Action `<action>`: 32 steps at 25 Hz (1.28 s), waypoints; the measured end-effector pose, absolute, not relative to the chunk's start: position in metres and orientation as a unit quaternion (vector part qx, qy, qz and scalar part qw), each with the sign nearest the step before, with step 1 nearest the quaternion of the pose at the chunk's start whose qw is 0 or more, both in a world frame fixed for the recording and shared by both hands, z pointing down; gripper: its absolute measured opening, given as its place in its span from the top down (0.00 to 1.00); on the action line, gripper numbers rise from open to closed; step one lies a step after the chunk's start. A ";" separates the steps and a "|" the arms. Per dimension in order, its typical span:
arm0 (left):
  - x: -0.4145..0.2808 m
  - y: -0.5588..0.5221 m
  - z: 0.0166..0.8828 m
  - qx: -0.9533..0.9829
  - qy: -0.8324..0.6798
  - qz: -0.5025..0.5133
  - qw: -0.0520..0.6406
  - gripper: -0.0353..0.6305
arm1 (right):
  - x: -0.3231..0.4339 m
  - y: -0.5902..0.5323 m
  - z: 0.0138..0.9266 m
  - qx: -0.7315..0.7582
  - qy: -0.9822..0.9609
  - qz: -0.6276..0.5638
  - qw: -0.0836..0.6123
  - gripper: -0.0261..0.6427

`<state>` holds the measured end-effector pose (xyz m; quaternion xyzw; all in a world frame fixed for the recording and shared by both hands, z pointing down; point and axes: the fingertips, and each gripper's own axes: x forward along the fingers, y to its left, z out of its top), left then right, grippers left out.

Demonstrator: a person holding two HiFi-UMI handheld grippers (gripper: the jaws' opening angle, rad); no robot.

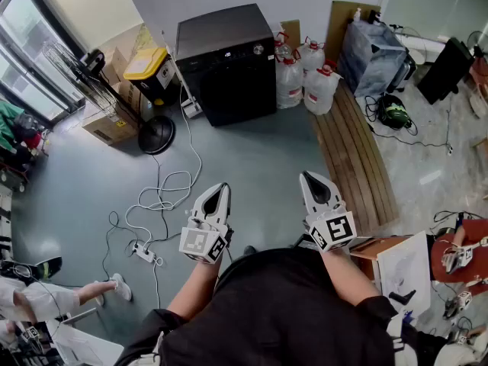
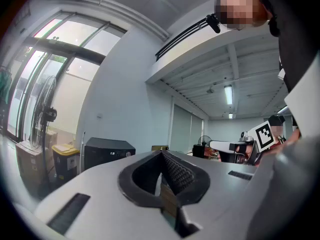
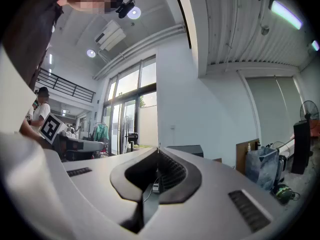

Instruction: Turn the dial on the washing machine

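Clear plastic jugs with red caps [image 1: 320,90] stand at 3 o'clock of the black boxy washing machine [image 1: 226,63]. A dark bin with a shut yellow lid [image 1: 149,65] stands at its 9 o'clock. We cannot tell what either holds. The machine's small round silver dial [image 1: 258,49] lies at our 12 o'clock, well apart. On our left gripper [image 1: 219,189] and right gripper [image 1: 308,178] the jaws are closed on nothing.

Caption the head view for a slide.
Left tongs and right tongs, shut and empty, face the black box-shaped washing machine.

black washing machine [image 1: 229,67] with faint sheen, bare wood bench [image 1: 358,166], clear plastic jugs [image 1: 320,90], smooth grey floor [image 1: 76,197]
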<state>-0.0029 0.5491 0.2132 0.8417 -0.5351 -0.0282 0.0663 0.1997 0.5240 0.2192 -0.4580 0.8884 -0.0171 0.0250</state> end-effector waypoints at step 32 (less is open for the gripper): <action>0.020 0.536 0.252 0.793 -0.604 0.004 0.079 0.92 | 0.274 0.471 0.270 -0.396 0.914 -0.066 0.049 0.93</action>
